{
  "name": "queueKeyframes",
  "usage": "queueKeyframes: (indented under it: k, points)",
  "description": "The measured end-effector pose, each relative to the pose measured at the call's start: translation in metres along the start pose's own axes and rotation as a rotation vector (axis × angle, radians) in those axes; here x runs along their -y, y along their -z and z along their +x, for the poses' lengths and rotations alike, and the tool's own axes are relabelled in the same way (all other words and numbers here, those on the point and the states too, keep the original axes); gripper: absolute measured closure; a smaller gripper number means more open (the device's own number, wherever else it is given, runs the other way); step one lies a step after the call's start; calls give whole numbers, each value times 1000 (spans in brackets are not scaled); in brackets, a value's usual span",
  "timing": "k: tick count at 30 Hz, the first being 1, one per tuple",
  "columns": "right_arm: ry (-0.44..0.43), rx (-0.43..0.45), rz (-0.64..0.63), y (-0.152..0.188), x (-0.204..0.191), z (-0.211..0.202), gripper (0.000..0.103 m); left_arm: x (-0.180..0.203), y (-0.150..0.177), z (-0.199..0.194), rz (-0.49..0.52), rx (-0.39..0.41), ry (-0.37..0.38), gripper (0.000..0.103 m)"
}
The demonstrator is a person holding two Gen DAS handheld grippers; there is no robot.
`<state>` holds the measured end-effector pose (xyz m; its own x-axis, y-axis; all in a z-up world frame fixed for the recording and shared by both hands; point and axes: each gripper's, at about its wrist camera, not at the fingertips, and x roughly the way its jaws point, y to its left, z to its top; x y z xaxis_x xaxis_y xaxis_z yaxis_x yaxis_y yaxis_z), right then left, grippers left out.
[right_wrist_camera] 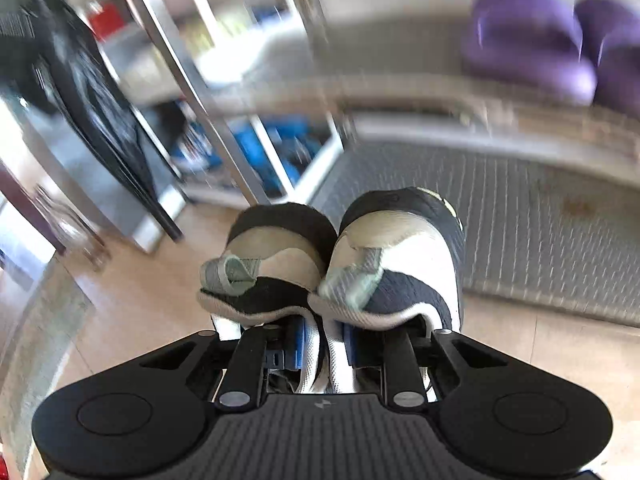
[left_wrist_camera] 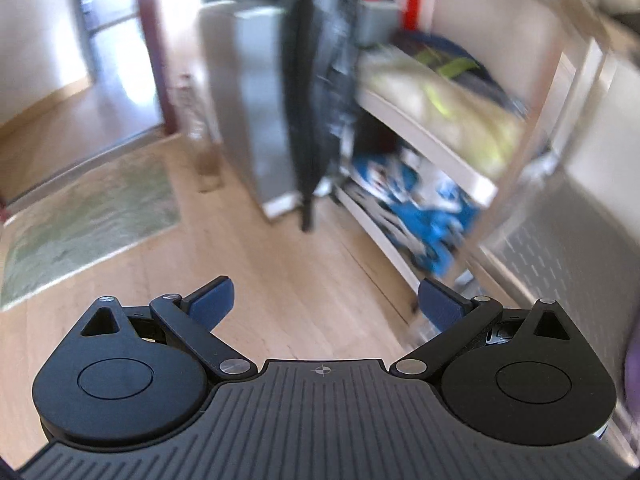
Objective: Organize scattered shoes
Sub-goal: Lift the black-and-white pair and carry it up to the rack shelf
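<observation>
- In the right wrist view, the right tongs [right_wrist_camera: 324,344] are pinching a pair of sneakers [right_wrist_camera: 340,264], black and white, by their inner collar walls, pressed together between the blue pads [right_wrist_camera: 300,346].
- The pair hangs heel-up in front of the camera, clear of the wooden floor [right_wrist_camera: 152,292], with a shoe to each side of the tongs.
- Behind it we note a grey mat [right_wrist_camera: 540,216] and, higher up, purple slippers [right_wrist_camera: 528,44] on a ledge; the picture is blurred, so finer detail is not reported.
- To the left stands a shoe rack [right_wrist_camera: 224,128] with blue items on its lower tier.
- In the left wrist view, the left tongs [left_wrist_camera: 324,300] are spread wide and hold nothing.
- That view shows the same rack [left_wrist_camera: 424,140], a yellowish item on one shelf and blue-and-white shoes [left_wrist_camera: 416,216] below it.
- A green rug [left_wrist_camera: 88,216] lies well apart from the rack.
- Handling, in our judgement: the shoes look light, with soft knit uppers that crush under pressure, while the soles are stiffer.
- A grip on two collars at once may let one shoe slip; a hold deep on the heel collars seems soundest.
- We judge the pair bound for the rack or mat; no placement is yet made.
</observation>
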<state>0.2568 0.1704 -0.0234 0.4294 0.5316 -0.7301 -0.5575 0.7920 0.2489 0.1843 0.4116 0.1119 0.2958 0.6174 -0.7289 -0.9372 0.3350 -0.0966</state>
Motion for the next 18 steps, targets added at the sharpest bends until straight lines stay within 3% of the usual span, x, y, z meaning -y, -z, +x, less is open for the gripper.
queueKeyframes:
  k: [7, 12, 13, 16, 18]
  points:
    - [-17, 242, -1, -95, -23, -44, 82, -22, -5, 5, -50, -26, -10, 2]
    - [100, 413, -114, -178, -36, -9, 82, -9, -5, 6, -23, -32, 22, 2]
    - [151, 434, -168, -186, -38, 4, 79, -5, -5, 6, -10, -29, 29, 2]
    - [239, 461, -317, -193, -38, 42, 50, 8, -1, 10, 34, -46, 54, 2]
    - [284, 437, -392, -191, -35, 54, 46, 15, 3, 12, 62, -62, 71, 2]
